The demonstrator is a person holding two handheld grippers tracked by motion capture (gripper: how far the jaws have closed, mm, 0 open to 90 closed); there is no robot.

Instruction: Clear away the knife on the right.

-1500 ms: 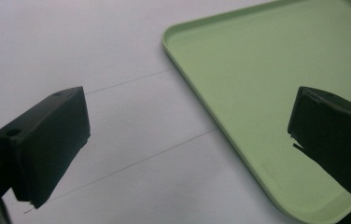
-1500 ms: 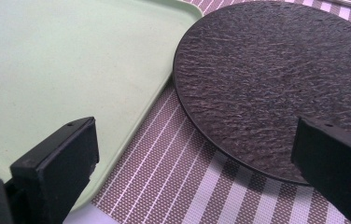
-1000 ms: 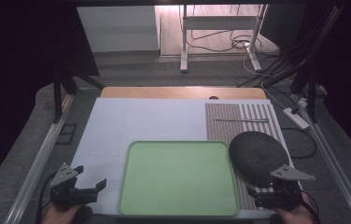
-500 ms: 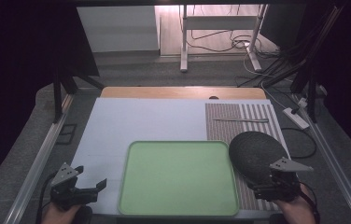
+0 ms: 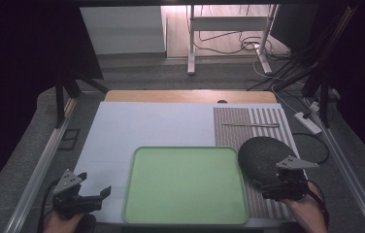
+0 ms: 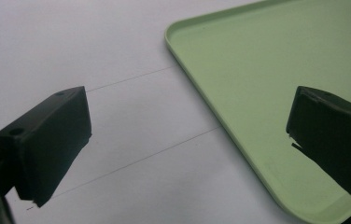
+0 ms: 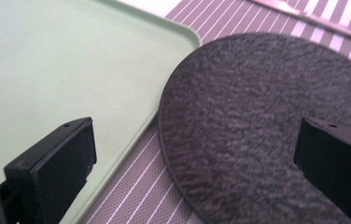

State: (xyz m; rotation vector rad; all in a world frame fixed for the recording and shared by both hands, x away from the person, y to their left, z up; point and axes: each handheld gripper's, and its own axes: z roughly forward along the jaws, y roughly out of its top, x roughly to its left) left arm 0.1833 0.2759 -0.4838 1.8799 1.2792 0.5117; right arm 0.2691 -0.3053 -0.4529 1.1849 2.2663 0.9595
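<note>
Both grippers stand wide open. Right gripper (image 5: 278, 183) hovers over the dark round plate (image 5: 263, 156), which lies beside the green tray (image 5: 185, 184). Risk: fingers (image 7: 52, 163) straddling the rim could catch the tray edge.

One tray (image 5: 185, 184), one mat (image 5: 263, 155) (dark, round)

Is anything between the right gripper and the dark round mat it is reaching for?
Nothing visible. The right gripper hangs open over the near edge of the dark round mat, its jaws spread, with the green tray off to one side.
</note>
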